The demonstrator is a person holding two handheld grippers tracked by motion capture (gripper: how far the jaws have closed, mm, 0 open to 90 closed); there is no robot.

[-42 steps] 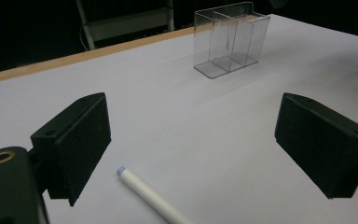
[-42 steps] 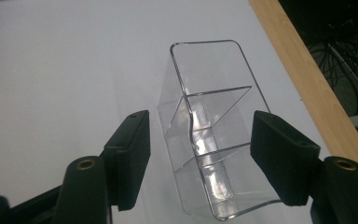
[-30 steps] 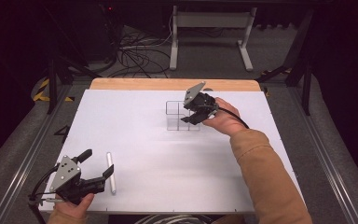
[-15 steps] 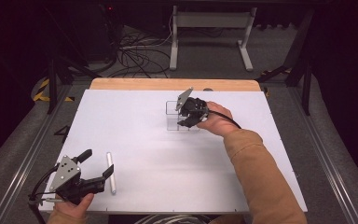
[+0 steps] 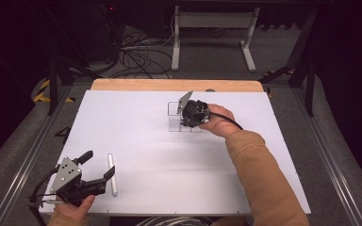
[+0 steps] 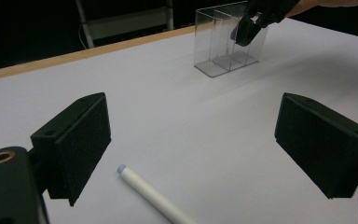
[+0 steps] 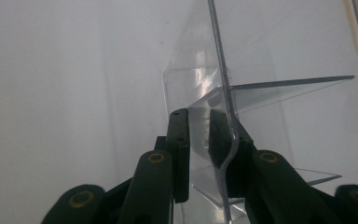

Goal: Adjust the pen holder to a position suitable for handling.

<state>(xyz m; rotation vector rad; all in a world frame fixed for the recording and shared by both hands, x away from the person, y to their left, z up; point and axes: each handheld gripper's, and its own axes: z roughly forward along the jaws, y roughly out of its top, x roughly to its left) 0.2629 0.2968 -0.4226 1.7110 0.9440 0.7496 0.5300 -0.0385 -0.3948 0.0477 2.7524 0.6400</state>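
Table edges: your white table (image 5: 169,188) ends at a wooden strip (image 5: 136,85) on the far side, and the clear divided box (image 5: 175,117) stands near that far edge, a little right of centre.
Open room: the broad middle of the table lies bare between your two hands; the white tube (image 5: 112,174) lies near the front edge at the left.
Right gripper: your right gripper (image 5: 188,115) has just been closing and now stands narrow, with a clear wall of the box between its jaws.
Right arm: your sleeve (image 5: 259,179) reaches from the near right corner up to the box, the gripper tipped down over it.
Left gripper: your left gripper (image 5: 96,172) is spread wide and holds nothing, the tube lying just beside one jaw.
Left hand: it rests low at the near left corner.
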